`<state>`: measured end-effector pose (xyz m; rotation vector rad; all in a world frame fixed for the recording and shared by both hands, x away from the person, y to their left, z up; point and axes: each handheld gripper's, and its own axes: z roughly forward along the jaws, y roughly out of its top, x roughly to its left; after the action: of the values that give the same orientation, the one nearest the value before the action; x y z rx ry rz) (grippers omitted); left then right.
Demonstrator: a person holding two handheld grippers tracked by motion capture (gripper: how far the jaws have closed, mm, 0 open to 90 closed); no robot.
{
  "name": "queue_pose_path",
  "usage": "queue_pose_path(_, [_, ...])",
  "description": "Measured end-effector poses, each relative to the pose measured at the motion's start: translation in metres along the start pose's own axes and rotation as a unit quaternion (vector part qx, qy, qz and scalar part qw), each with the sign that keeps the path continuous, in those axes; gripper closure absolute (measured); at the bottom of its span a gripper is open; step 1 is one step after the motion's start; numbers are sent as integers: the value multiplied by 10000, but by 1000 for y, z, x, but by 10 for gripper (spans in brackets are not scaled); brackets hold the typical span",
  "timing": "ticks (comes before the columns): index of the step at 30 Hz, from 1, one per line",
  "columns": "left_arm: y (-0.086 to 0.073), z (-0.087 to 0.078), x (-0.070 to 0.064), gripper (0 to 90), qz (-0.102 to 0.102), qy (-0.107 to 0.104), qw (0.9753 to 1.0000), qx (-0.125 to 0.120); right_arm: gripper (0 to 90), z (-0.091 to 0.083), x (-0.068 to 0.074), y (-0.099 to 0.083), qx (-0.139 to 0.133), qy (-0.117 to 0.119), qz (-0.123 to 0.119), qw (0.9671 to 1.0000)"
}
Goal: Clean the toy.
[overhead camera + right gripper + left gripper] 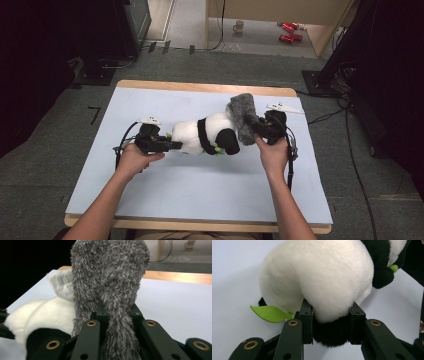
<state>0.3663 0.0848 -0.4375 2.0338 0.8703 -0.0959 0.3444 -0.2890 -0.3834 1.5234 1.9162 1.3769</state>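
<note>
Panda toy (207,134): long axis 9-to-3 o'clock across counter (200,185).
Left gripper (329,315): jaws clamped on panda's 9 o'clock end.
Right gripper (116,312): jaws clamped on grey fuzzy sock (110,277) at 3 o'clock end.

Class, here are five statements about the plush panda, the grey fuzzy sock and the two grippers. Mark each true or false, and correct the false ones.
1. The left gripper is clamped on the plush panda. True.
2. The right gripper holds a red sock. False: the fuzzy sock in its jaws is grey.
3. The panda lies on a pale blue table cover. True.
4. A green felt leaf sticks out beside the panda in the left gripper view. True.
5. The right gripper's jaws stand wide open, holding nothing. False: they are shut on the sock.
</note>
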Motion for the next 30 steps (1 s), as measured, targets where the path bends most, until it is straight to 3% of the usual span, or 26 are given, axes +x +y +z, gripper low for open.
queue_pose_path(3, [-1,-1,1,651,8,5,10000,29,776,14,3,-7,234,-80,-140,9996])
queue_pose_path(7, [-1,-1,3,650,-133,19,9999,-32,779,28,-2,-20,361,-200,-120,9991])
queue_pose_path(10, [-2,-2,5,649,-227,28,9997,-75,780,38,-8,-29,651,-371,-144,9971])
queue_pose_path(16, [-2,-3,7,647,-336,-9,9993,-132,777,50,-18,-41,1173,-456,-16,9920])
queue_pose_path(19, [-1,-4,8,647,-364,-25,9993,-127,777,43,-20,-36,1016,-479,54,9937])
queue_pose_path(24, [0,-4,6,653,-370,-2,9992,-126,776,14,-20,-18,450,-356,159,9982])
queue_pose_path(27, [2,-6,3,662,-344,72,9993,-114,776,-4,-11,-3,93,-192,133,9997])
queue_pose_path(30, [4,-13,-1,667,-374,9,9993,-51,776,-17,3,10,-140,56,36,9999])
